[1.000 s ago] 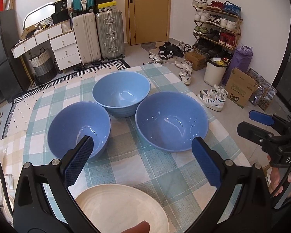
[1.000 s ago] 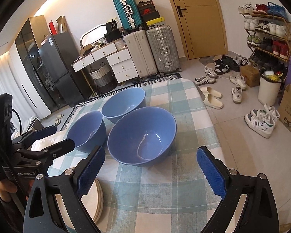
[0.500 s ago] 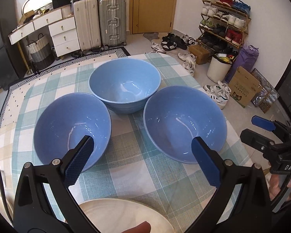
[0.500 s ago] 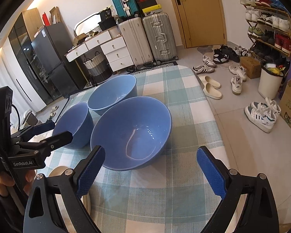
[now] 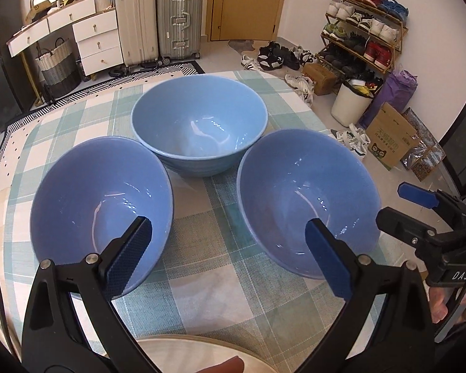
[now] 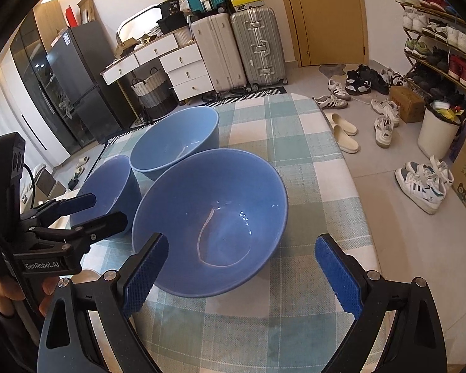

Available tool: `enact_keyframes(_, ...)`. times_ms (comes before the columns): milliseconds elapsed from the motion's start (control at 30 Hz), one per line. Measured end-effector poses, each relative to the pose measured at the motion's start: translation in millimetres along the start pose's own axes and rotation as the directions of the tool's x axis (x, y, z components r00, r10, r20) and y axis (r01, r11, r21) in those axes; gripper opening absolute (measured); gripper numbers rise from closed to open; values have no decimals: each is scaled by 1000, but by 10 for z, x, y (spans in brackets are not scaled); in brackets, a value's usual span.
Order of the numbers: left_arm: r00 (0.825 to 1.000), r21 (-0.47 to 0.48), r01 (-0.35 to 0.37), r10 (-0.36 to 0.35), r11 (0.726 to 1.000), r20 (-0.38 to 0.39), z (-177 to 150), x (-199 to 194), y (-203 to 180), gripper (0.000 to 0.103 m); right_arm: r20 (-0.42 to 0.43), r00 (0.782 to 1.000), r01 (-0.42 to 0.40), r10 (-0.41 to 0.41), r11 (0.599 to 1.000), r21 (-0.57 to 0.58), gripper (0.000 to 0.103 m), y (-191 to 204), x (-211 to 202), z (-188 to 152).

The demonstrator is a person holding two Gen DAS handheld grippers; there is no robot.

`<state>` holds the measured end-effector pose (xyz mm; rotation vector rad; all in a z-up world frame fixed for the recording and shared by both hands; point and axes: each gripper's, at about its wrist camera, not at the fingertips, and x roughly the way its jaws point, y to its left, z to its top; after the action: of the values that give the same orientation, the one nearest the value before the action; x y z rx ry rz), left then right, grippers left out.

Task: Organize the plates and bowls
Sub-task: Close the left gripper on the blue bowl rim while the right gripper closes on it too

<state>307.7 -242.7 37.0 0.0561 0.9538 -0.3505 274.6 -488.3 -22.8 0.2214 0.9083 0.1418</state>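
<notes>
Bowls of glossy blue ceramic, three in all, were set in a tight triangle on the round table covered with a green-and-white checked cloth (image 5: 202,267): the left blue bowl (image 5: 101,199) and the right blue bowl (image 5: 307,199) nearer the person, the far blue bowl (image 5: 198,124) behind and between them. All three stood upright and empty, close together, though whether their rims touched could not be told. Grouped so, they seemed ready to be nested one into another.

A cream round plate (image 5: 183,354) was seen only at the near table edge, partly hidden beneath the left gripper.

The left gripper (image 5: 226,251) was held with its jaws spread wide and nothing between them, one blue pad over the left bowl's near rim and the other over the right bowl's, so no single bowl appeared to be chosen yet. The right gripper (image 6: 242,273) was likewise spread and empty, hovering at the near rim of the right bowl, which was judged its likely first pick.

Readable writing was sparse: "GenRobot.AI" was printed on the left gripper's body in the right wrist view, and "DAS", cut off, on the right gripper's body. A cardboard box (image 5: 388,136) on the floor bore a cat-face logo, its text illegible.
</notes>
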Motion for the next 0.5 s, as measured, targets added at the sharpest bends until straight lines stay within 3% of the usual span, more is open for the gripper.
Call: enact_keyframes(500,1000,-15,10,-10,1000,-16,3,428,48,96,-57,998,17,-16,1000,13,97,-78,368,23)
